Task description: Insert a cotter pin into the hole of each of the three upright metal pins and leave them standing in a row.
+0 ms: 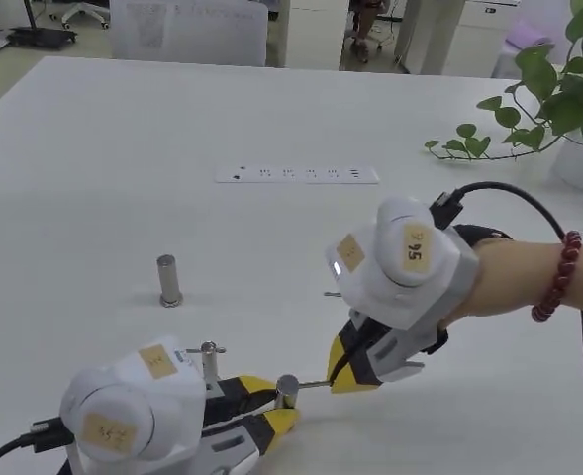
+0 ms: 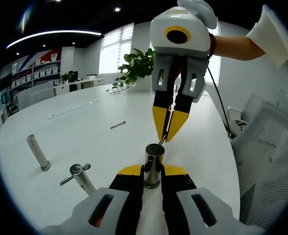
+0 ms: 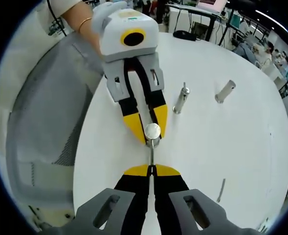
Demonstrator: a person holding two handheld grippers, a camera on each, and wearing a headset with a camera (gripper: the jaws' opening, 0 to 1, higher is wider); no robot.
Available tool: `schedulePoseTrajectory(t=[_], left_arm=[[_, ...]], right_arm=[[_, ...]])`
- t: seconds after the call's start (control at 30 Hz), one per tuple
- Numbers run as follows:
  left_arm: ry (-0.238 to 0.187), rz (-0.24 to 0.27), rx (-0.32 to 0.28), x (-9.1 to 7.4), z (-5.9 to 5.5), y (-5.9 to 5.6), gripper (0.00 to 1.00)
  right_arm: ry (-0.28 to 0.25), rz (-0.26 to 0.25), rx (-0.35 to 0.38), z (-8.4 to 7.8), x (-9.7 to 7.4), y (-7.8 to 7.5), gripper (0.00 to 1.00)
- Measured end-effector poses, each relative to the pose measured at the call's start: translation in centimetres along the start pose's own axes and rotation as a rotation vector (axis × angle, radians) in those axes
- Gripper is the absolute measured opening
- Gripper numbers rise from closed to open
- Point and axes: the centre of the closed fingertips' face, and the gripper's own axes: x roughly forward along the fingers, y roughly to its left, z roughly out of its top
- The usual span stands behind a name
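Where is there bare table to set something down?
Bare: the stretch behind the power strip, and left of the lone pin. Crowded: near edge, where left gripper and right gripper meet at the held pin.

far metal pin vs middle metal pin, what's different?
The middle metal pin carries a cotter pin through its top; the far metal pin has none. The middle metal pin stands close beside the left gripper; the far metal pin stands alone on the table. Both are upright and ungripped.
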Motion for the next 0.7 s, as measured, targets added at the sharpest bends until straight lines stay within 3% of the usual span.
schedulePoseTrajectory(t=[0.7], left_arm=[[-0.001, -0.006, 0.004, 0.0, 0.0, 0.0, 0.11]], right_arm=[[-0.044, 0.003, -0.007, 1.8, 0.5, -0.1, 0.03]])
